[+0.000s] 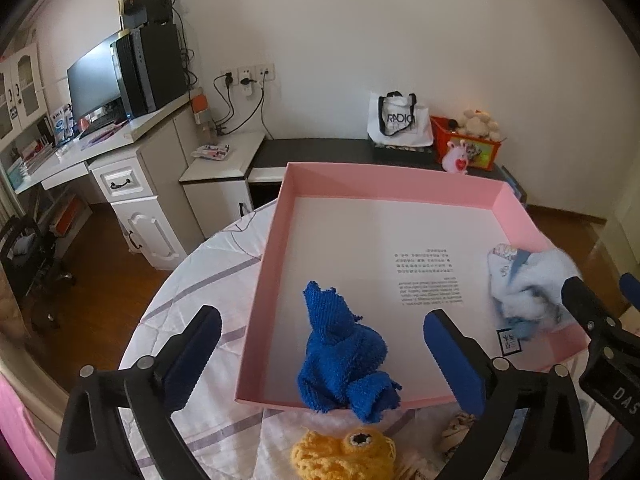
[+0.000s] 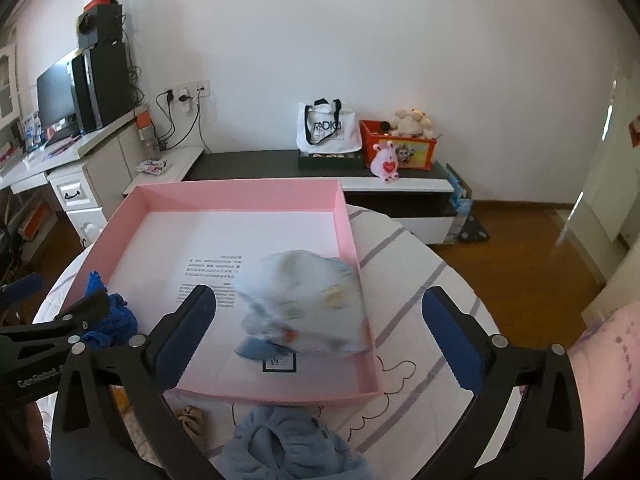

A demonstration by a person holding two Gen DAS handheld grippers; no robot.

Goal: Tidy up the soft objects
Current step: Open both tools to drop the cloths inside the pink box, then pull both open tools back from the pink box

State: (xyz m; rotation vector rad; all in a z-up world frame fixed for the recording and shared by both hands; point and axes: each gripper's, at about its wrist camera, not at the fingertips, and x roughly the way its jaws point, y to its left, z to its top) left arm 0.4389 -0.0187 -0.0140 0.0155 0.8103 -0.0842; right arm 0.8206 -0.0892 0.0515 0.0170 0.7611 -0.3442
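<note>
Nearest, a yellow crochet toy (image 1: 344, 456) and a pale blue plush (image 2: 288, 448) wait on the counter; light and squashy, best pinched at a thick fold. Both grippers' jaws gape empty. Beyond, the blue knit cloth (image 1: 344, 360) and light blue garment (image 2: 304, 308) lie in the pink tray (image 2: 240, 196).

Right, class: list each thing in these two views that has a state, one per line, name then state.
Left gripper: open, holding nothing.
Right gripper: open, holding nothing.
Pink box: lidless, on the table.
Blue cloth: crumpled, in the box, draped over its near wall.
Pale cloth: bunched, blurred, inside the box.
Yellow toy: outside the box.
Blue plush: outside the box.
</note>
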